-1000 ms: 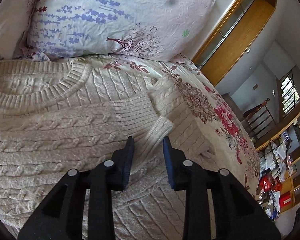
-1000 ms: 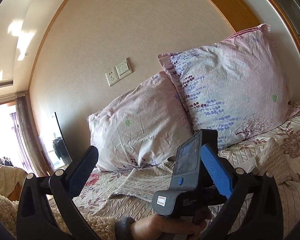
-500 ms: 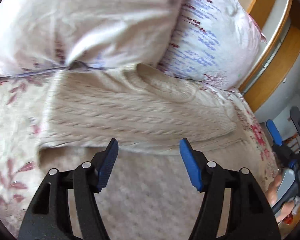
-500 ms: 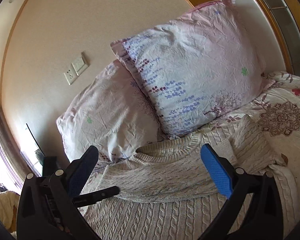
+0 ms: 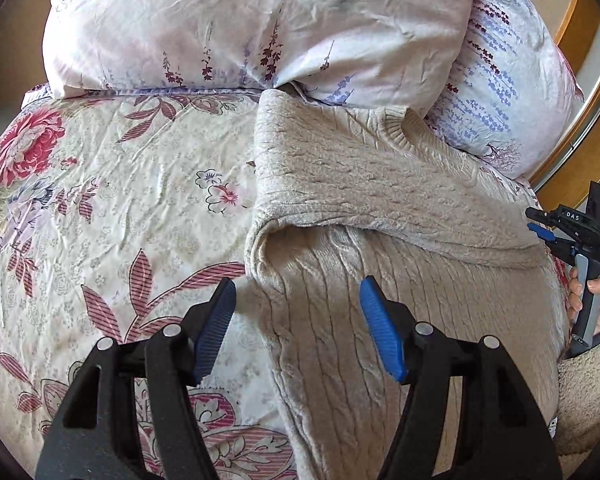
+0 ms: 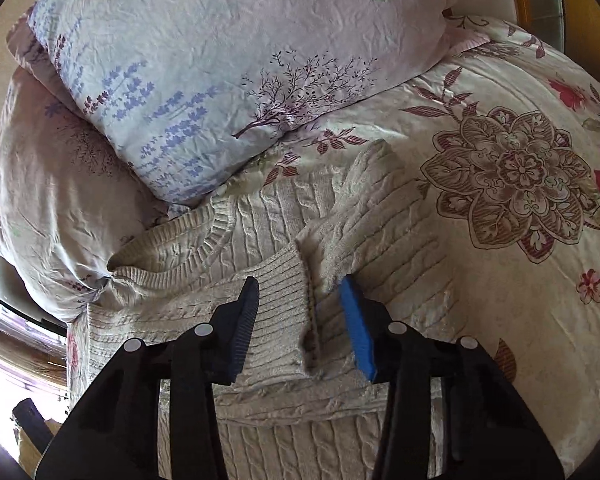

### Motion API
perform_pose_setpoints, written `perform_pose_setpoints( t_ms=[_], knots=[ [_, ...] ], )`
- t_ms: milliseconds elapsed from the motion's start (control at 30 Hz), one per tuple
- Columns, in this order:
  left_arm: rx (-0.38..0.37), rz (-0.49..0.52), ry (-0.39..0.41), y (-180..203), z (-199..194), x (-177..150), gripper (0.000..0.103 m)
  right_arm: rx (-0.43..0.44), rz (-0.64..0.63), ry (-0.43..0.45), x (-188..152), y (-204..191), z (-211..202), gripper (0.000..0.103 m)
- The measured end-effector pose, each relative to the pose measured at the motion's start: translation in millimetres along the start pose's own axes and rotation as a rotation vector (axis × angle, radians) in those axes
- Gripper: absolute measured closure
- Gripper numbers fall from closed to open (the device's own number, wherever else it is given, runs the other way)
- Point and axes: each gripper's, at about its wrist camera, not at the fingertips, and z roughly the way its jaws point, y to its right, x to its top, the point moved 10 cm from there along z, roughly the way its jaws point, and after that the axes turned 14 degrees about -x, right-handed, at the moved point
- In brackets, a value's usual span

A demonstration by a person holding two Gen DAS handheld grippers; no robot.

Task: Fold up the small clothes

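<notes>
Because the cream cable-knit wool sweater (image 5: 380, 208) is thick and loosely knitted, it is judged to be soft, limp and fairly bulky: light enough to be lifted by one edge, but likely to sag and stretch if only a single layer is pinched. It is spread on the floral-printed cream bedspread (image 5: 120, 200), its ribbed collar lying toward twelve o'clock against the two pale pink flower-printed pillows (image 5: 260, 24), with one sleeve already laid across the chest.

A firm hold is best taken at doubled or ribbed parts, such as the ribbed sleeve cuff (image 6: 284, 312) or the folded side edge seen in the left wrist view.

The left gripper (image 5: 296, 328) is held released, its blue pads spread above the sweater's side edge and nothing pinched between them. The right gripper (image 6: 298, 326) is closing, with the cuff lying between its jaws at six o'clock in its own view; the pads are not yet seen to press on it.

On the right gripper's body, at three o'clock in the left wrist view, small white letters are read as "DAS"; no other writing can be made out.
</notes>
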Motion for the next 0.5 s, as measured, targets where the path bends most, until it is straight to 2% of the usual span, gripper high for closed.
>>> perform_pose_setpoints(
  t_ms=[67, 100, 167, 233, 267, 367, 433, 500],
  knots=[
    [0.010, -0.003, -0.002, -1.8, 6.1, 2.9, 0.040, -0.017, -0.040, 0.002, -1.9, -5.1, 4.7, 0.071],
    [0.017, 0.000, 0.000, -2.5, 8.1, 4.8, 0.040, -0.023, -0.062, 0.004, -2.7, -7.9, 5.6, 0.079],
    [0.029, 0.004, 0.003, -2.7, 11.4, 8.1, 0.040, -0.049, -0.110, 0.019, -5.5, -12.7, 7.4, 0.082],
    [0.039, 0.005, 0.005, -3.8, 14.6, 11.5, 0.040, -0.064, -0.149, 0.027, -6.5, -15.5, 10.4, 0.094],
    [0.047, 0.005, 0.006, -4.9, 16.1, 13.4, 0.041, -0.075, -0.145, 0.045, -5.1, -14.0, 10.0, 0.095],
    [0.087, 0.009, 0.016, -10.0, 17.8, 18.5, 0.053, -0.115, -0.111, 0.074, 2.5, -6.9, 10.3, 0.097],
    [0.111, 0.001, 0.022, -15.4, 17.6, 21.1, 0.066, -0.133, -0.088, 0.086, 8.3, -2.0, 11.0, 0.097],
    [0.115, -0.010, 0.024, -19.2, 18.4, 23.6, 0.071, -0.139, -0.090, 0.077, 9.6, -1.5, 14.8, 0.097]
  ],
)
